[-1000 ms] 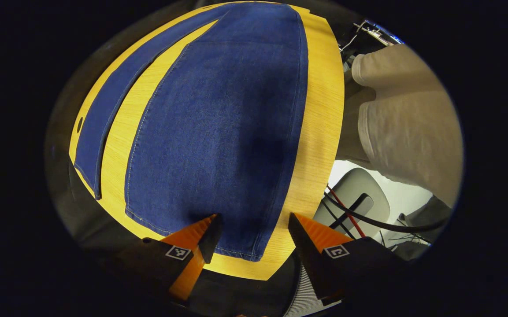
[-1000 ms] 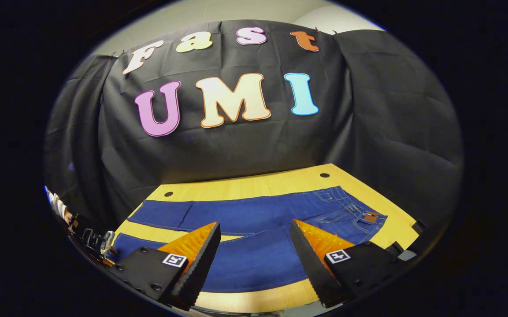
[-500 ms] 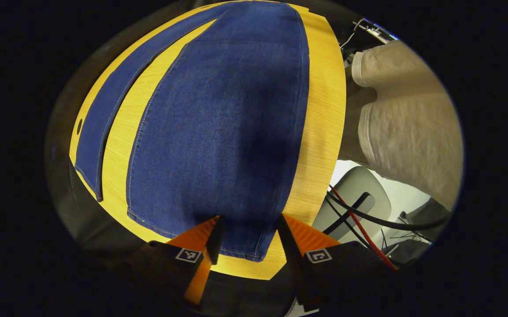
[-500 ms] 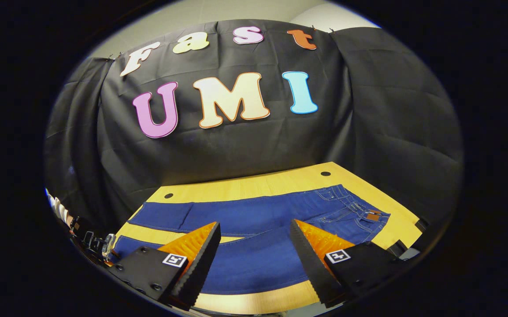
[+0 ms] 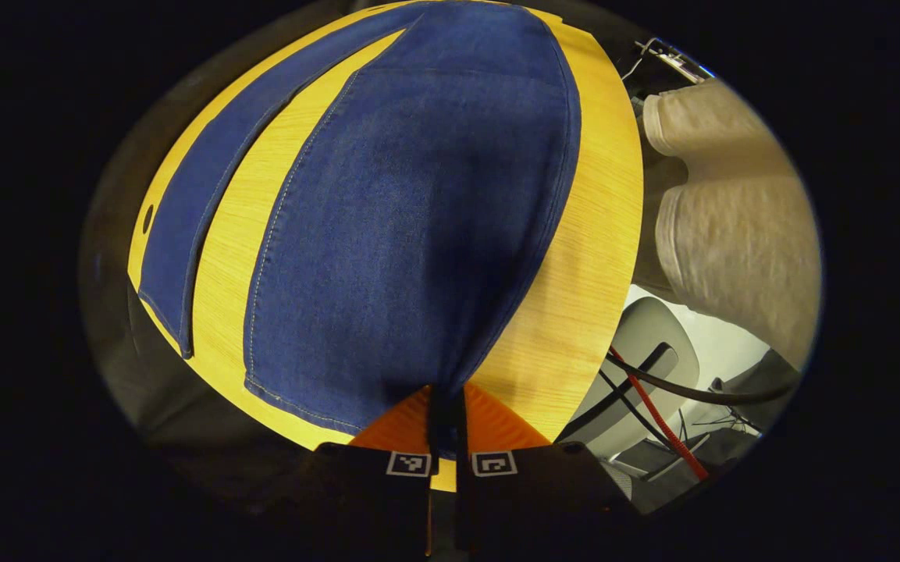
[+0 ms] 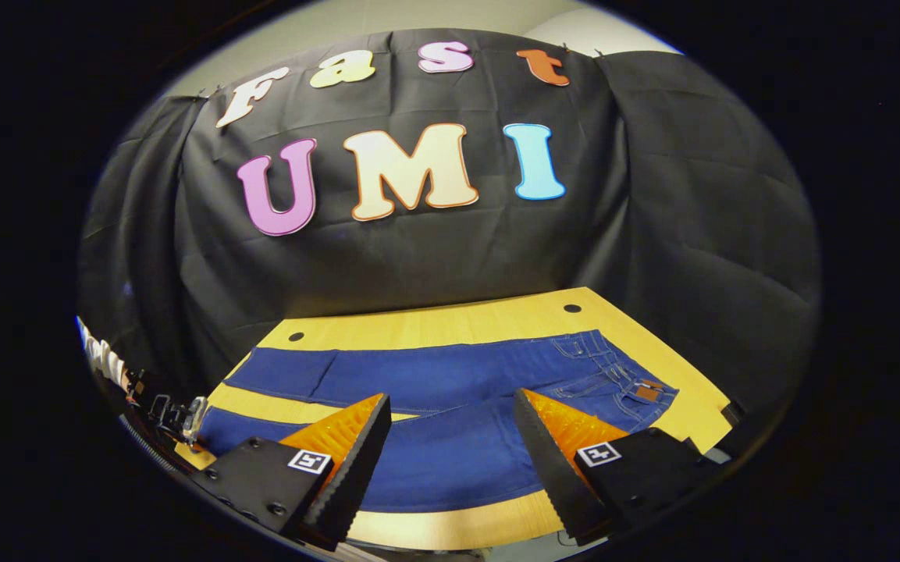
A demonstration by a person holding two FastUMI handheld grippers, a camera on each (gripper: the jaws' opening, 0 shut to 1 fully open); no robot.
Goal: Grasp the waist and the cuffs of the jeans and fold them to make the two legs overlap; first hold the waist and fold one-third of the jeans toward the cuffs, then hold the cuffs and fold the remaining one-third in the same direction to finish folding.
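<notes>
Across the yellow counter (image 6: 450, 324) the jeans (image 6: 450, 390) are lying unfolded; left tool (image 5: 447, 414) is pinching a cuff, right tool (image 6: 450, 445) is hanging spread; all folds remain.

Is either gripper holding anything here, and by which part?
The left gripper is shut on the jeans, at the near leg's cuff corner. The right gripper is open, holding nothing.

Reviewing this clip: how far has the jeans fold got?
Barely begun. The jeans lie flat on the table, legs apart, nothing folded. In hand: the left hand-held gripper is shut on the near leg's cuff. The right hand-held gripper hangs open above the jeans, the waist ungrasped. All folds remain.
</notes>
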